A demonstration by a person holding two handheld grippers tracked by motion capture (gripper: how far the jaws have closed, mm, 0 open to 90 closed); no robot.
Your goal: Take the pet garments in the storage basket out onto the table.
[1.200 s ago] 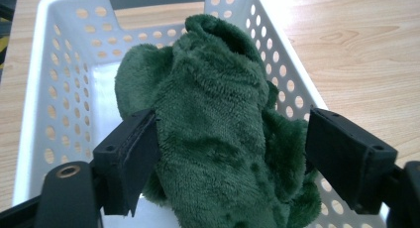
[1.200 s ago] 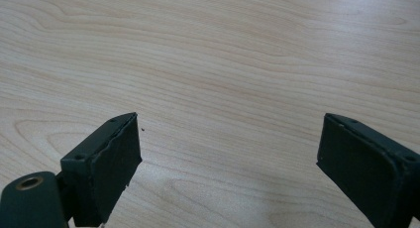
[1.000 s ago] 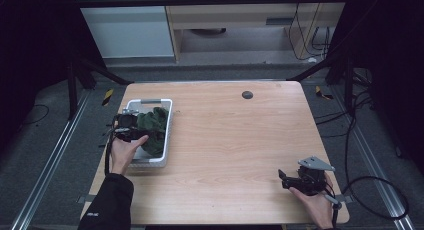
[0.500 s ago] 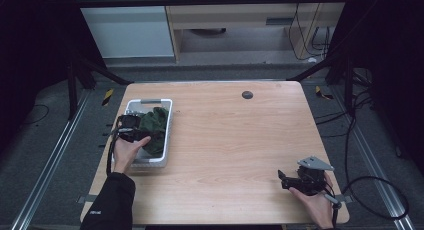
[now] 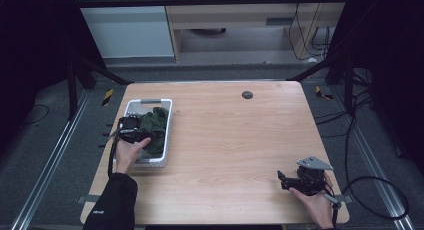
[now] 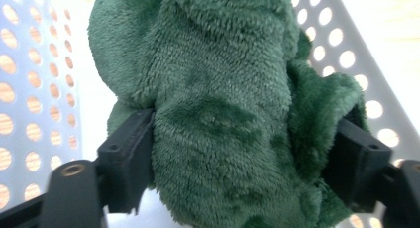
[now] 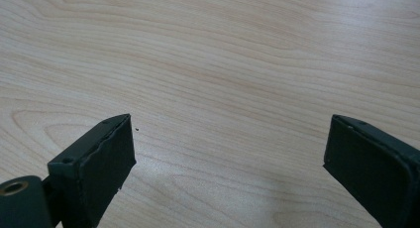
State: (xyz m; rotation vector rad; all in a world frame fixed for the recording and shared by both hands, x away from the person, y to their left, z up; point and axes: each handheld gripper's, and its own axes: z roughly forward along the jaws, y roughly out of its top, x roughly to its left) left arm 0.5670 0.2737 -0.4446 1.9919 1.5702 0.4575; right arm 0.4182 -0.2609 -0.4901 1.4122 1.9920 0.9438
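Observation:
A dark green fleece cloth point(image 5: 156, 124) lies bunched in a white perforated basket point(image 5: 150, 101) at the table's left side. My left gripper point(image 5: 144, 135) reaches into the basket from its left, held by a hand in a black sleeve. In the left gripper view the cloth point(image 6: 223, 104) bulges between the two jaws, which stand wide apart on either side of it; the left gripper point(image 6: 242, 158) is open. My right gripper point(image 5: 281, 181) rests low over bare wood near the front right corner. It is open point(image 7: 230, 158) with nothing between its fingers.
The wooden table point(image 5: 235, 140) has a small dark round disc point(image 5: 247, 94) near its far edge. The basket wall point(image 6: 29, 89) is close on both sides of the left gripper. Dark frame rails and cables surround the table.
The left hand and gripper have shifted slightly along the basket toward the near side, staying at the cloth. The right gripper has not moved.

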